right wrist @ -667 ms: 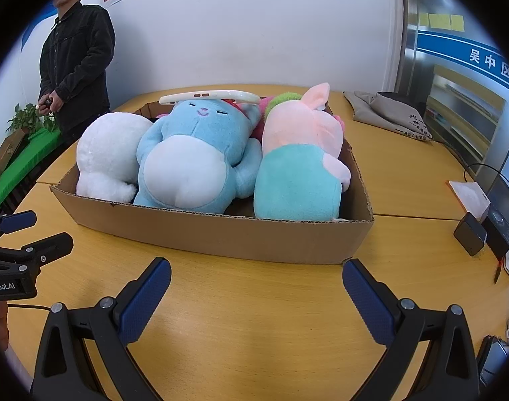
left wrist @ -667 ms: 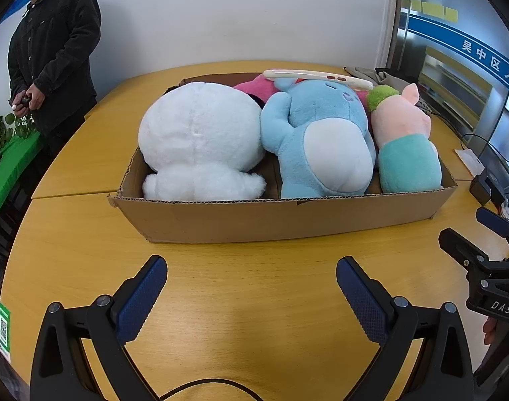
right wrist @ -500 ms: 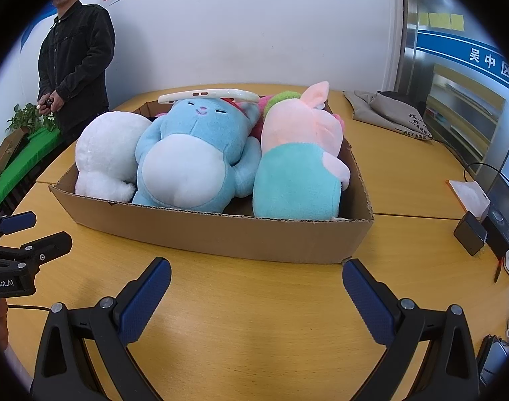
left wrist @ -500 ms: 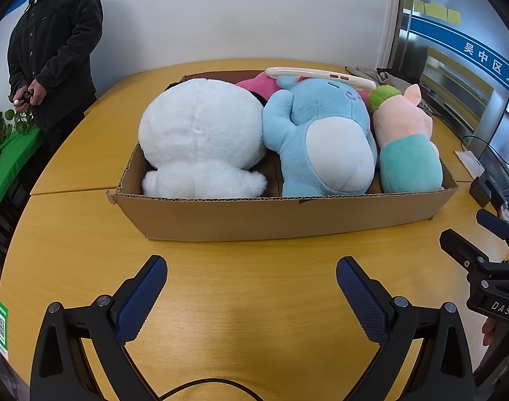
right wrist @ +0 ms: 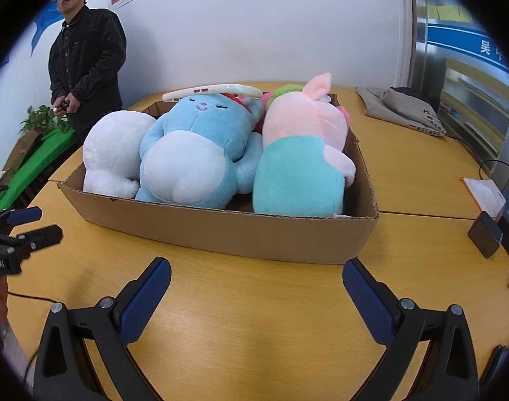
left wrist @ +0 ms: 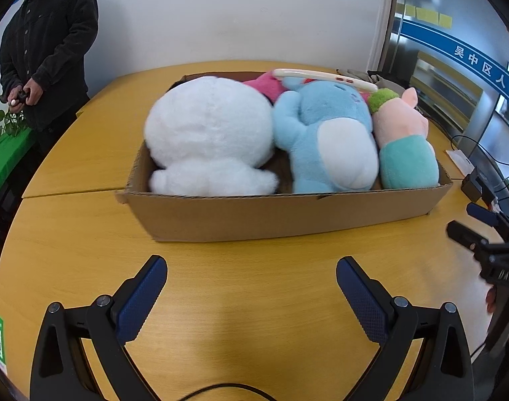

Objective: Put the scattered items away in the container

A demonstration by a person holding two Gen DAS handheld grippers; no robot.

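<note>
We see the yellow wooden table [left wrist: 87, 234] carrying a shallow cardboard box [left wrist: 288, 214], whose long side runs across in front of both grippers and lies just ahead of them, its near wall square to the left gripper [left wrist: 251, 287] and angled away from the right gripper [right wrist: 256, 289], whose view takes in the box's right corner; neither looks clearly nearer to us. Inside the box, packed side by side and touching, lie a white plush [left wrist: 207, 140] at the left, a blue plush [left wrist: 324, 140] in the middle on its back with a pale belly up, and a pink plush in a teal shirt [right wrist: 301, 167] at the right, each with its long axis pointing away from us; a magenta plush [left wrist: 266, 85] peeks behind them, and a slim white band [right wrist: 214, 90] rests on the blue one's head. All the toys we can see already lie in the box and none on the table near it. Both grippers hover over bare table with fingers spread wide and nothing between them
</note>
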